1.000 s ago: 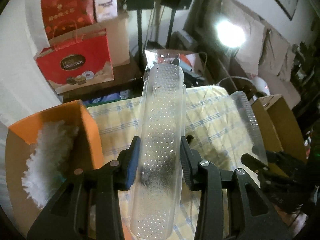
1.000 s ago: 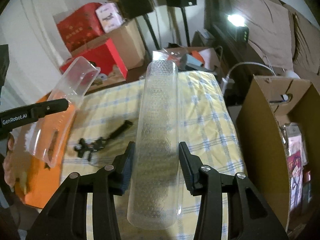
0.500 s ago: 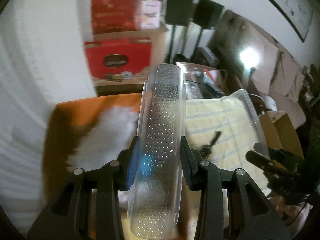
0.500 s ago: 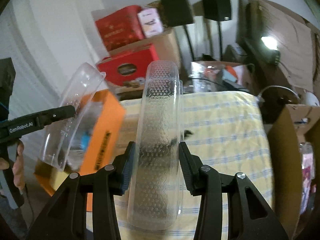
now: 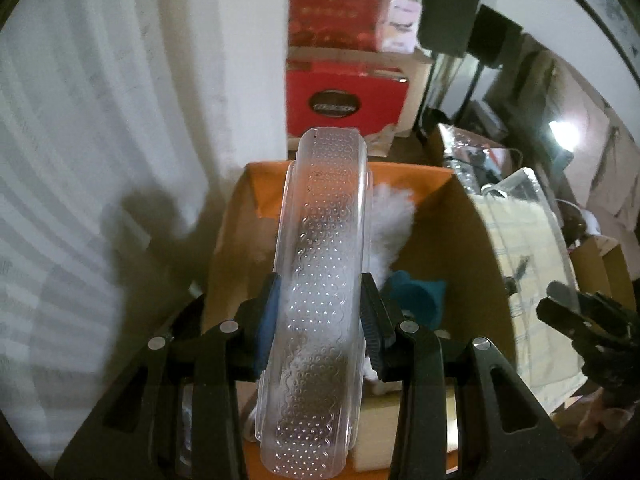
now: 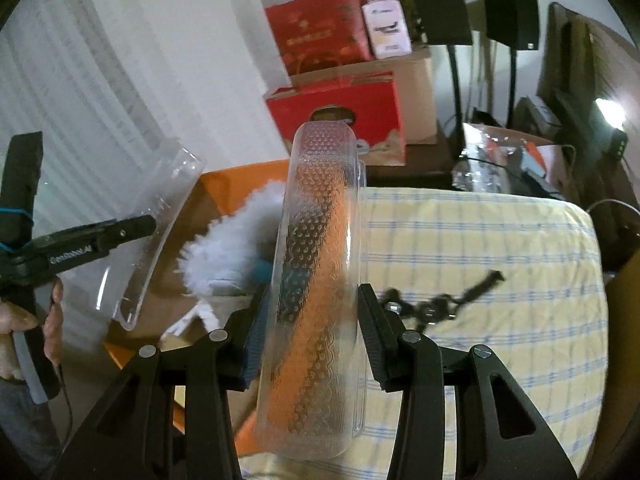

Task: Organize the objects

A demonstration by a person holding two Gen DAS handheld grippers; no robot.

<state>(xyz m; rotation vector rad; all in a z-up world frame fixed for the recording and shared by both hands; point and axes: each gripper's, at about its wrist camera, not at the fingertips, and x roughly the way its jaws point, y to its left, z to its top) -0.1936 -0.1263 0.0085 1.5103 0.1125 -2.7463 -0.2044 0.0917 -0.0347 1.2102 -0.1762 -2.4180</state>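
Clear plastic trays (image 5: 320,280) gripped above orange box (image 5: 400,172).

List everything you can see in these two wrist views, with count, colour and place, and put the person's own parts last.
clear plastic trays: two, transparent and dimpled, one in the left gripper, one in the right gripper
orange box: one, orange, open, beside the table
white duster: one, fluffy white, inside the orange box
teal thing: one, inside the box, unclear
checked tablecloth: one, yellow with blue lines
black strap-like item: one, on the cloth, blurred
red gift boxes: two, stacked behind
speakers on stands: two, black
left gripper: black
right gripper: black
hand: one, holding the left gripper's handle
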